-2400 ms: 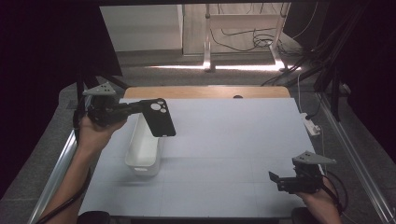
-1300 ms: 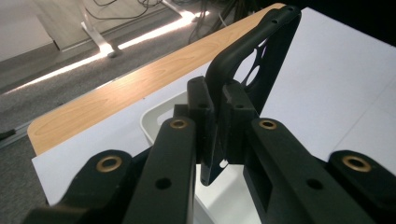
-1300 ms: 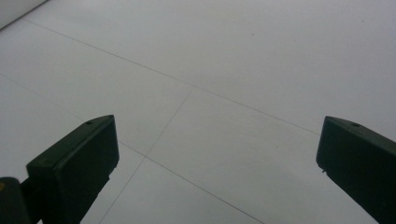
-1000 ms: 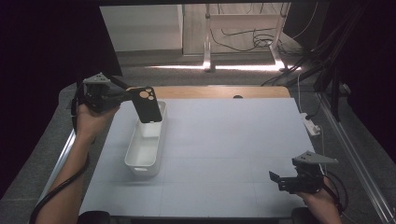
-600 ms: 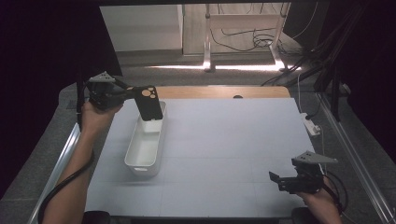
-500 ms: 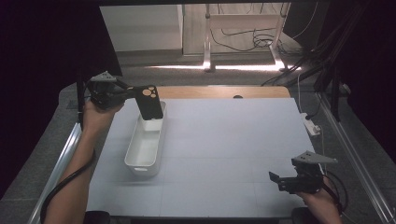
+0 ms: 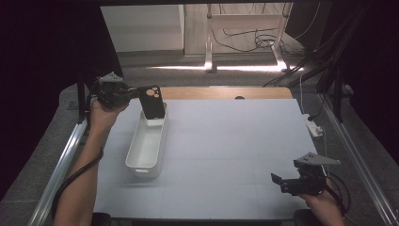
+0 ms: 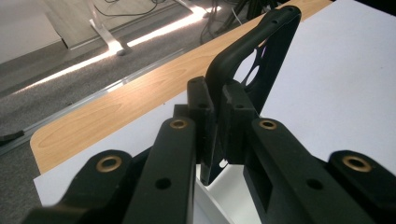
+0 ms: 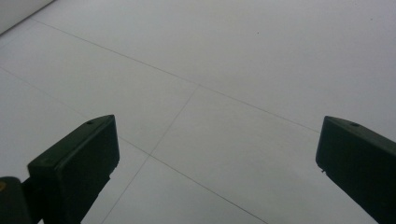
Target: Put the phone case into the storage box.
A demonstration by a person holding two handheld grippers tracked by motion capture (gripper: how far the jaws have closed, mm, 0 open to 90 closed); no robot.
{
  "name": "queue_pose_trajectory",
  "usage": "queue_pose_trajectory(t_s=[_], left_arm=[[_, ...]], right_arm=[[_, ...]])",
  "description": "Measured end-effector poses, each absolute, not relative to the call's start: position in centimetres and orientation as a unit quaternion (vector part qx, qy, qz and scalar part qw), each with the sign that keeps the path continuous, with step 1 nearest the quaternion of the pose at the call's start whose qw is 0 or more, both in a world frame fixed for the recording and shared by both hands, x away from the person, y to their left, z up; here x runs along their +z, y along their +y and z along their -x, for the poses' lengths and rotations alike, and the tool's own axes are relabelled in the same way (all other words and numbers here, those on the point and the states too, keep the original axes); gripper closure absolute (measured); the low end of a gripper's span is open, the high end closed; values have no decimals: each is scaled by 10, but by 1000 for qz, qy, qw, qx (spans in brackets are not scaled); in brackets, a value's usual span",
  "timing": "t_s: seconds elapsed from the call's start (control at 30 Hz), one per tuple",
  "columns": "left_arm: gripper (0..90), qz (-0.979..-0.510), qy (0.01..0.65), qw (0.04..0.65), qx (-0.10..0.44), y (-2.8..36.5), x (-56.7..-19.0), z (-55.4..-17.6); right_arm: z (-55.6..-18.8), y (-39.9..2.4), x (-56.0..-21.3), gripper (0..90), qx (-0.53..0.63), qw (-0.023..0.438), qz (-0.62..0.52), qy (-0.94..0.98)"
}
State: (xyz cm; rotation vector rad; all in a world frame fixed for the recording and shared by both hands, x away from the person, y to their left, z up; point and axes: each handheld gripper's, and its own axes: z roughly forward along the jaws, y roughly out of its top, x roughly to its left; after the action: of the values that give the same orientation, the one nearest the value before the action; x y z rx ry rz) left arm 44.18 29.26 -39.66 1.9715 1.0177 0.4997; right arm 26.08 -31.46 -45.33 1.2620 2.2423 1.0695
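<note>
At ten o'clock on the table (image 7: 226,141): left gripper (image 7: 134,94), clamped tight on edge of black phone case (image 7: 153,101), case upright over far end of white tray (image 7: 147,145), camera cutout up. At five o'clock, near front edge: right gripper (image 7: 282,181), jaws spread wide, nothing between, above bare white surface.

Matt black rubbery phone case (image 7: 153,102) — glossy white plastic tray (image 7: 147,146)
</note>
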Motion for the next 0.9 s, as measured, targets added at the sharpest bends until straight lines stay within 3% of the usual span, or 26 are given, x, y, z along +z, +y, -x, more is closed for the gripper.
queue_pose_trajectory(t_s=[0.9], left_arm=[[839,-791,396,417,208,290,-427,-460]], right_arm=[[-261,-314,-454,0,374,174,-445,795]])
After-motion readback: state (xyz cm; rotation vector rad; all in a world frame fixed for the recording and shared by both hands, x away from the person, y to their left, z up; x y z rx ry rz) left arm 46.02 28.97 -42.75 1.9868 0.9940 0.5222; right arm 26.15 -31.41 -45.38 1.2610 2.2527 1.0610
